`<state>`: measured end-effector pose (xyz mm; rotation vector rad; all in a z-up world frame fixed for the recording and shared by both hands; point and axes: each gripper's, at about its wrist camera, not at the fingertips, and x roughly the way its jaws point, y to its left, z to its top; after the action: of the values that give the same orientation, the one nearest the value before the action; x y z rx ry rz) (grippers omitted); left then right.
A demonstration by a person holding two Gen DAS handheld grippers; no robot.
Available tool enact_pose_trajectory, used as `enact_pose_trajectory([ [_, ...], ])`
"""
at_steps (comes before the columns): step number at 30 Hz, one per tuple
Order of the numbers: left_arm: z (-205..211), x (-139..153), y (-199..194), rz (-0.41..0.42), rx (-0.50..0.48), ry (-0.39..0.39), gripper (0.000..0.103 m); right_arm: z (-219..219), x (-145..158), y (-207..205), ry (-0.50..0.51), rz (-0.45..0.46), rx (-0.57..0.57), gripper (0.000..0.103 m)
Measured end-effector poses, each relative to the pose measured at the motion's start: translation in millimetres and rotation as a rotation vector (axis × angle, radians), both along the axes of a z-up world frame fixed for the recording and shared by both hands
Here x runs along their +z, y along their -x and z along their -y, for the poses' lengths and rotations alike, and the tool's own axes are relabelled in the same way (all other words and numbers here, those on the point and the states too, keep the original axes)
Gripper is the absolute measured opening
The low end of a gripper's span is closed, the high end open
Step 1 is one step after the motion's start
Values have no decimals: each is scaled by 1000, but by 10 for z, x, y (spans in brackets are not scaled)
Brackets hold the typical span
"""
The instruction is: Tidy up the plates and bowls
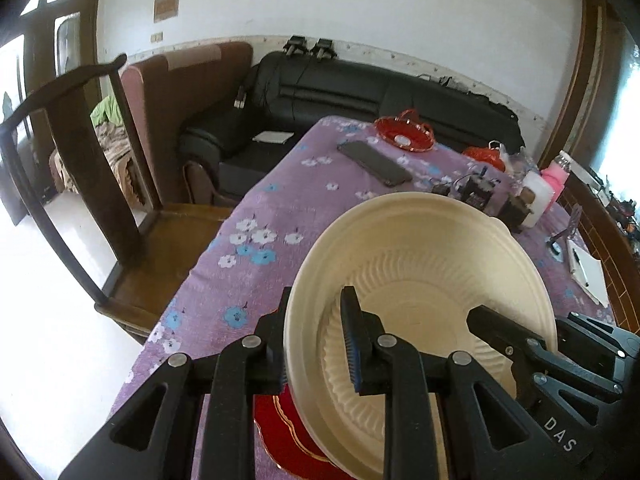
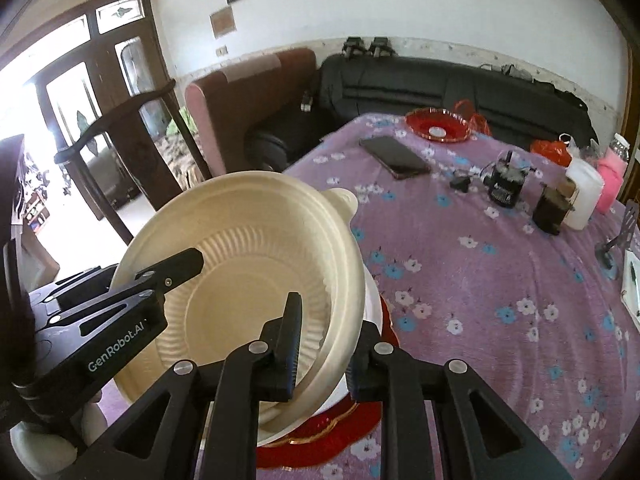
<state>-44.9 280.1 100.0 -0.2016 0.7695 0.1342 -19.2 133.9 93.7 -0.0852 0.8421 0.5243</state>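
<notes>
A cream ribbed bowl is held tilted above a red gold-rimmed plate on the purple flowered tablecloth. My left gripper is shut on the bowl's left rim, one finger inside, one outside. My right gripper is shut on the bowl's right rim the same way. Each gripper shows in the other's view, the right one and the left one. A white dish lies under the bowl on the red plate.
A dark phone, a red glass dish, small dark gadgets, a white roll and a notepad with pen lie on the table. A wooden chair stands at the table's left edge. A black sofa is behind.
</notes>
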Motion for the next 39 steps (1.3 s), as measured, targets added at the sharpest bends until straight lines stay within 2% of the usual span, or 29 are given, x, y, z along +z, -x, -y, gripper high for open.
enact_pose_trajectory([
  [7, -105, -298, -133, -47, -15, 47, 21, -40, -255, -149, 18, -40, -9, 20],
  [10, -131, -337, -138, -44, -19, 62, 21, -66, -281, -148, 35, -11, -10, 20],
  [12, -142, -319, -114, -36, -17, 73, 29, -86, -267, -128, 49, 8, -15, 20],
  [14, -154, -292, -85, -30, -16, 84, 59, -83, -268, -130, 46, 18, -27, 20],
  [15, -167, -270, -54, -19, -6, 87, 62, -80, -269, -129, 40, 19, -30, 21],
  [17, -181, -228, 1, -1, 8, 85, 64, -85, -262, -123, 30, 22, -24, 29],
  [18, -184, -212, 25, 0, 9, 90, 65, -87, -256, -122, 26, 24, -25, 39],
  [19, -189, -199, 55, 3, 11, 102, 67, -80, -244, -118, 9, 23, -18, 45],
  [22, -191, -155, 146, 15, 20, 120, 67, -62, -208, -100, -12, 37, -23, 56],
  [27, -151, -26, 342, 51, 32, 110, 67, 27, -138, -29, -55, 66, -40, 64],
  [28, -135, 10, 395, 63, 39, 105, 67, 67, -112, -6, -58, 81, -52, 68],
  [31, -53, 114, 550, 103, 61, 75, 71, 184, -40, 64, -77, 103, -66, 68],
  [33, 40, 196, 669, 137, 106, 12, 74, 274, 3, 134, -78, 119, -82, 68],
  [35, 158, 282, 811, 181, 177, -86, 88, 409, 42, 247, -89, 137, -107, 68],
  [36, 229, 321, 885, 204, 212, -136, 92, 483, 55, 312, -98, 143, -122, 69],
  [39, 414, 396, 1040, 260, 246, -201, 95, 721, 67, 524, -139, 168, -180, 73],
])
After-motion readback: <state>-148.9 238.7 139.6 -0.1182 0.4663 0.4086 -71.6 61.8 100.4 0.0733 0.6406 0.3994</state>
